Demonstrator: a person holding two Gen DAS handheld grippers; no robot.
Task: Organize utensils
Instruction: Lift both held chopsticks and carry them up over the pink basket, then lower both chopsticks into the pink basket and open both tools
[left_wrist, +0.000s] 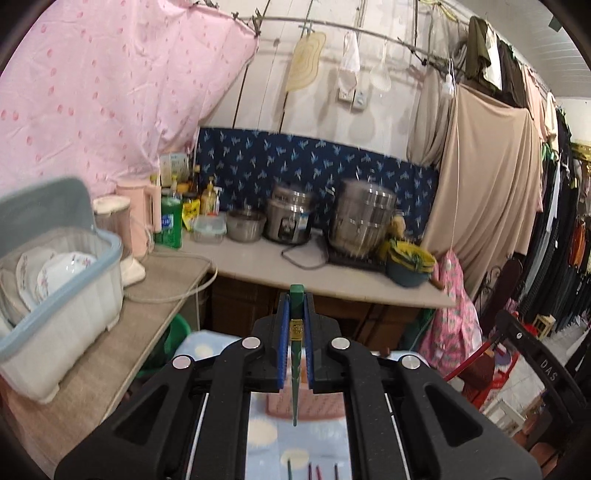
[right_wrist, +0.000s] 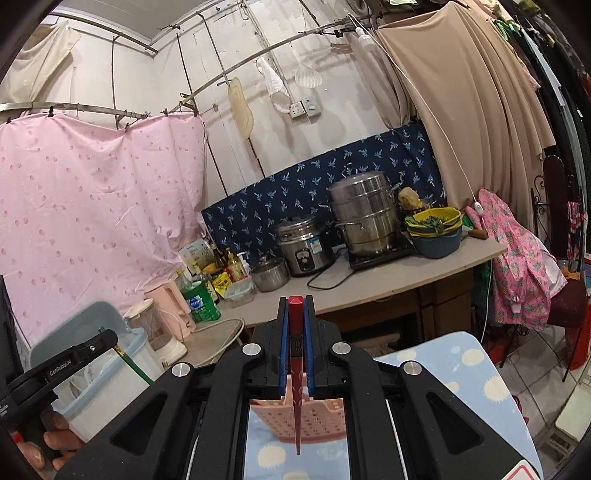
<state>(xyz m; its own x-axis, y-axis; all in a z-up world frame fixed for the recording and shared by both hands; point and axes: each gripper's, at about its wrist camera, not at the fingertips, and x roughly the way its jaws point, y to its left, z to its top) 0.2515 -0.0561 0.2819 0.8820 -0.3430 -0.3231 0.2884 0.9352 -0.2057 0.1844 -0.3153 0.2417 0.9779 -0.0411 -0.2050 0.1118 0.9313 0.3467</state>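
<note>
A table with a pale blue spotted cloth (right_wrist: 476, 373) lies below both grippers, and on it stands a pink perforated basket (right_wrist: 314, 417), with a few more chopsticks (left_wrist: 317, 472) lying flat on the cloth nearer the camera. The left gripper (left_wrist: 296, 299) is clamped on a green chopstick (left_wrist: 295, 373) — thick end up, point hanging down over the basket. The right gripper (right_wrist: 296, 301) pinches a red chopstick (right_wrist: 296, 402) the same way — its tip hangs in front of the basket.
</note>
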